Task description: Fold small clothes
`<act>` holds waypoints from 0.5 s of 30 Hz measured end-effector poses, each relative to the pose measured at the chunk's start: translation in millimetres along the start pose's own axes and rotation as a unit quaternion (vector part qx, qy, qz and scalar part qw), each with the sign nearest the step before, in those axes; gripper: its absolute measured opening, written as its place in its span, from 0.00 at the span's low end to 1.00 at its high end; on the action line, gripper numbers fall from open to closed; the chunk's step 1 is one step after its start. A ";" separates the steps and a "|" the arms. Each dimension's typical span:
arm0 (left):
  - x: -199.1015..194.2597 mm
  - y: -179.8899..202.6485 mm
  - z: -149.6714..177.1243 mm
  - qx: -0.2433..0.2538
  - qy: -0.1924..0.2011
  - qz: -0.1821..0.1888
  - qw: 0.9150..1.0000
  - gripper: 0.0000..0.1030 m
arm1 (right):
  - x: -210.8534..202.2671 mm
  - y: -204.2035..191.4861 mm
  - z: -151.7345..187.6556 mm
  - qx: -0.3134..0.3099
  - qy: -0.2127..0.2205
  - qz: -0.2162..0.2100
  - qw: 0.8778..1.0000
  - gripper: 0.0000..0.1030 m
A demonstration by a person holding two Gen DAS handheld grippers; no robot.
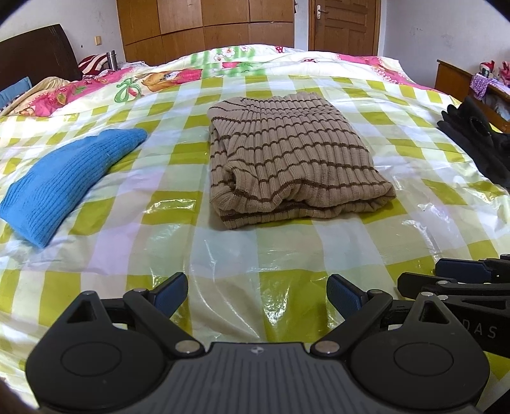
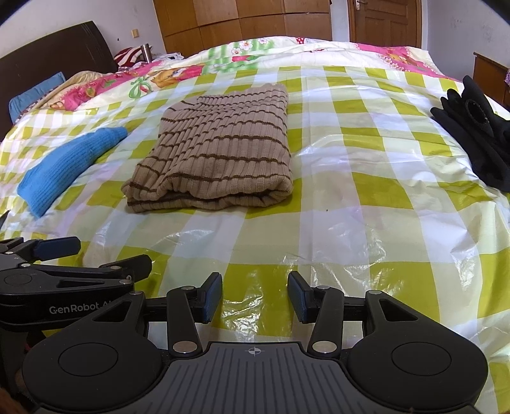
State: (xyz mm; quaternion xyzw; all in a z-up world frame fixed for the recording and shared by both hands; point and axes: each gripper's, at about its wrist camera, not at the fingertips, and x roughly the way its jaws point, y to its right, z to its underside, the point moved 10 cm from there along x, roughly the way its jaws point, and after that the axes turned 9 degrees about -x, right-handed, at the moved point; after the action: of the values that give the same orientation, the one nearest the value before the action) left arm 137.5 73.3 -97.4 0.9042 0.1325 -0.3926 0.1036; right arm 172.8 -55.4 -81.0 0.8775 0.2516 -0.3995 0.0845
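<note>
A tan ribbed sweater with brown stripes lies folded in a thick rectangle in the middle of the bed. To its left lies a blue knit garment, flat and narrow. A heap of black clothing rests at the right edge. My left gripper stands open near the bed's front, well short of the sweater, nothing between its fingers. My right gripper is beside it, also open and empty. Each gripper shows at the edge of the other's view.
A glossy yellow-and-white checked plastic sheet covers the bed. A pink floral quilt and pillows lie at the back left by the dark headboard. Wooden wardrobes and a door stand behind. A wooden cabinet is at right.
</note>
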 end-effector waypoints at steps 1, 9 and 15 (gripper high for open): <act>0.0 0.1 0.0 -0.001 0.000 0.001 1.000 1.00 | 0.0 0.1 0.2 0.001 0.001 0.001 1.000 0.44; -0.1 0.9 0.8 -0.002 -0.002 0.004 1.000 1.00 | -1.3 0.7 0.4 0.000 0.001 0.005 1.000 0.44; -0.2 1.7 1.5 -0.002 -0.003 0.006 1.000 1.00 | -2.2 1.3 0.7 0.001 0.002 0.007 1.000 0.44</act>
State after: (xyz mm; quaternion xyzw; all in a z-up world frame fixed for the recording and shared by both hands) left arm 136.9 71.3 -98.1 0.9036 0.1277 -0.3944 0.1077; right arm 171.8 -57.5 -79.9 0.8799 0.2452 -0.3977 0.0864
